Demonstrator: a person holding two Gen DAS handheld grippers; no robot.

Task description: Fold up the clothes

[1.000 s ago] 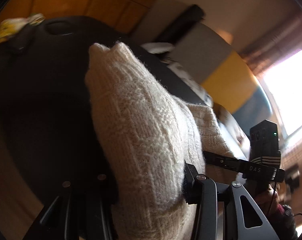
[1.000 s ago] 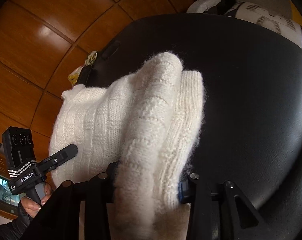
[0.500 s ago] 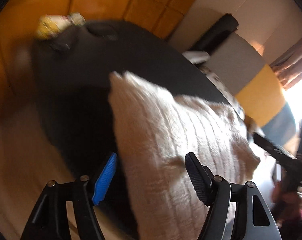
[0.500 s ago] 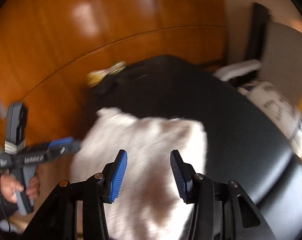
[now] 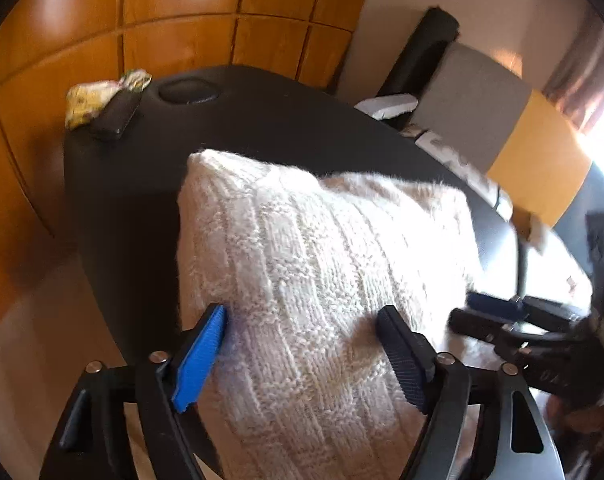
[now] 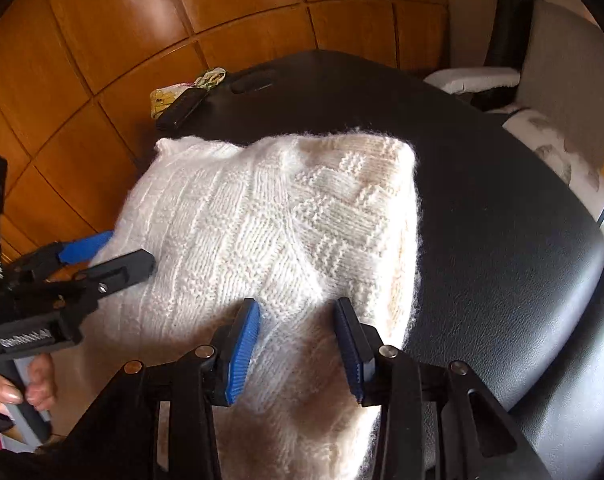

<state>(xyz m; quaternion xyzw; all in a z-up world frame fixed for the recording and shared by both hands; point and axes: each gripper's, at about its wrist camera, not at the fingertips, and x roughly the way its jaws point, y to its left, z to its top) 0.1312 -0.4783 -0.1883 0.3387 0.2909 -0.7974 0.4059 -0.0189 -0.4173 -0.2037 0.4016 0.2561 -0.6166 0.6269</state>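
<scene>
Wood-panel wall [image 6: 101, 40] at far left. Yellow patterned cloth [image 6: 169, 94] and a dark flat case [image 6: 179, 109] sit at the bench's [image 6: 482, 208] back left corner, clear of the work. Left tool [image 5: 302, 344] is open, pads spread over the sweater's near left edge, gripping nothing. White knit sweater [image 6: 277, 216] lies folded into a thick rectangle on the left half of the black bench, basket-weave pattern up, near end hanging over the front edge. Right tool [image 6: 297, 344] is open above the sweater's near right part. Bare black surface to the right. Grey chair [image 6: 562, 72] and printed cushion [image 6: 558, 156] beyond the right edge.
</scene>
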